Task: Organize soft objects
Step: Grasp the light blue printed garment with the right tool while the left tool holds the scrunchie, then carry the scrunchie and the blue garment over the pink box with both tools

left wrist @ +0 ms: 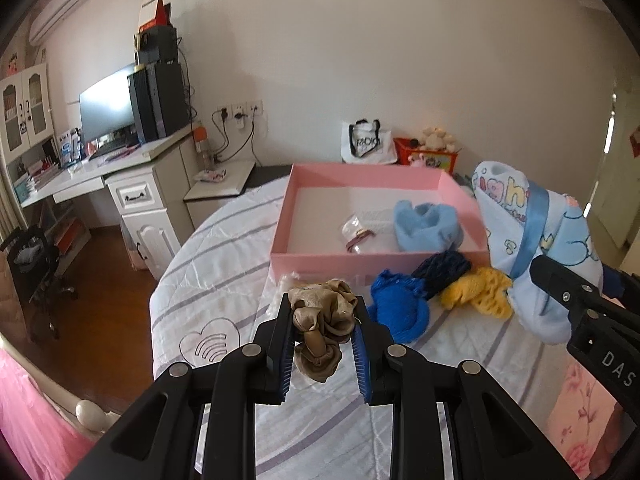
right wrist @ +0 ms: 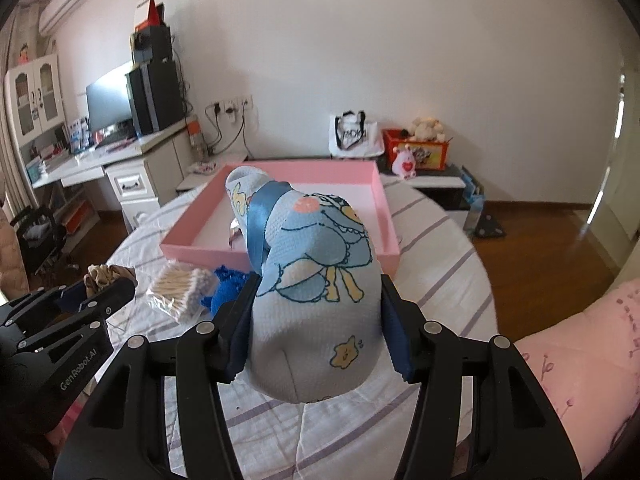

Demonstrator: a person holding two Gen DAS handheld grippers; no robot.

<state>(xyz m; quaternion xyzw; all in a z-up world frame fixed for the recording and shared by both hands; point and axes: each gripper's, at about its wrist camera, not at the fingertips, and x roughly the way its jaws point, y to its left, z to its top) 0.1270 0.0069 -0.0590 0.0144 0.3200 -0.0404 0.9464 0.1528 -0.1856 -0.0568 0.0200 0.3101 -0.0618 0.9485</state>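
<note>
Left gripper (left wrist: 323, 334) clamped on a tan satin scrunchie (left wrist: 324, 322): crumpled, glossy folds, pinched between the blue-padded fingers (left wrist: 285, 344), lower loops hanging free below the tips, lifted clear of the striped bedspread (left wrist: 224, 240). Right gripper (right wrist: 316, 322) clenched around a rolled light-blue towel bundle (right wrist: 316, 280): waffle-textured cloth printed with a blue cartoon figure, yellow stars and a pink patch, bound across by a blue satin ribbon (right wrist: 260, 216); bundle upright between the fingers, held above the bedspread. Ahead of both grippers, an open pink box (left wrist: 360, 258) on the bed; inside it a pale-blue fluffy item (left wrist: 426, 230) toward the right side and a small clear packet (left wrist: 356, 232) with something dark inside, just left of the fluffy item. Between left gripper and box front wall: a bright-blue knitted piece (left wrist: 400, 308), a dark-navy knitted piece (left wrist: 440, 270) touching it, and a yellow knitted piece (left wrist: 478, 290) to the right of both, all lying on the bedspread against one another. Seen from the right wrist, a clear bag of cotton swabs (right wrist: 180, 288) ahead-left of the right gripper, beside the bright-blue piece. Desk with monitor (left wrist: 106, 106) far left.
</note>
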